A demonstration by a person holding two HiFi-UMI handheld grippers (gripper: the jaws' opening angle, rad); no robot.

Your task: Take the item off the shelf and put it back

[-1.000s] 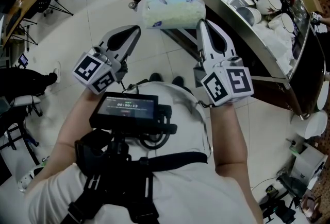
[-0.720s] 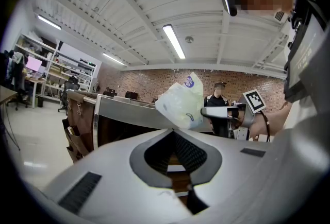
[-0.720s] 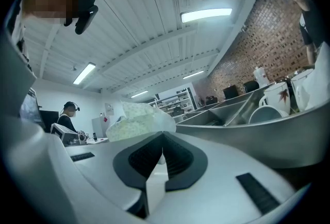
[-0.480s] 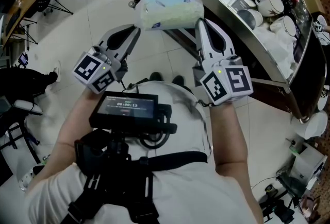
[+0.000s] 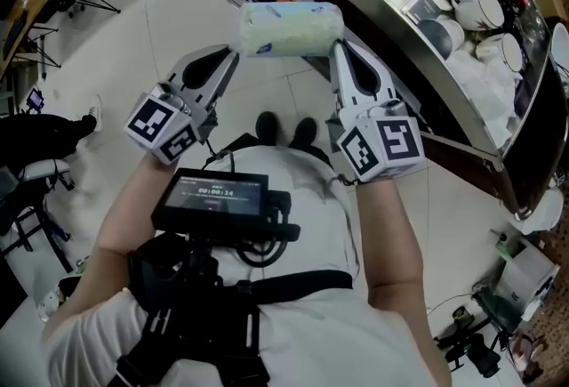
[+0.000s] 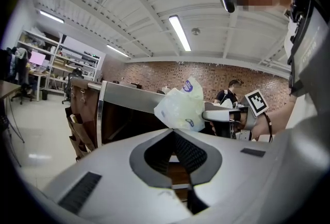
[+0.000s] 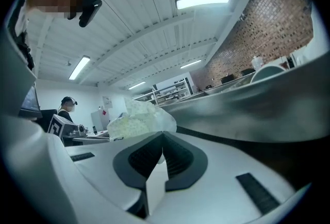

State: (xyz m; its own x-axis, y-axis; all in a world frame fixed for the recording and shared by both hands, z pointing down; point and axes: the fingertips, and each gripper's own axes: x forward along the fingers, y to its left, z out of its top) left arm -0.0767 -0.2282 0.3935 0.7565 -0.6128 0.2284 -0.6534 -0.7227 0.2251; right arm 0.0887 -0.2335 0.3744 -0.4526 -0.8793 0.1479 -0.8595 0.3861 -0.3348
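Okay, so the biggest thing in front of me is the long curved stainless-steel shelf unit [image 5: 391, 25], running across the upper right of the head view.

The person is holding the pale yellow-green roll pack in clear plastic wrap [image 5: 290, 29] out in the air in front of their chest, off the shelf and over the tiled floor. It's lying crosswise, long axis running left to right, slung between the two tools.

The left gripper [image 5: 233, 54] is meeting the pack's left end and the right gripper [image 5: 338, 47] its right end. Both are pointing away from the body with their jaws pressed together. As far as I can judge, each is nipping a bit of wrapper at its end of the pack.

The shelf is sitting ahead and off to the right, so the right hand is the nearer one. I'm guessing the return trip means swinging the whole pack that way.

The head view is giving the pack's full length and the shelf compartments with white ceramic cups [image 5: 484, 7]. Only the gripper views are showing the closed tips right up against the crinkled plastic.
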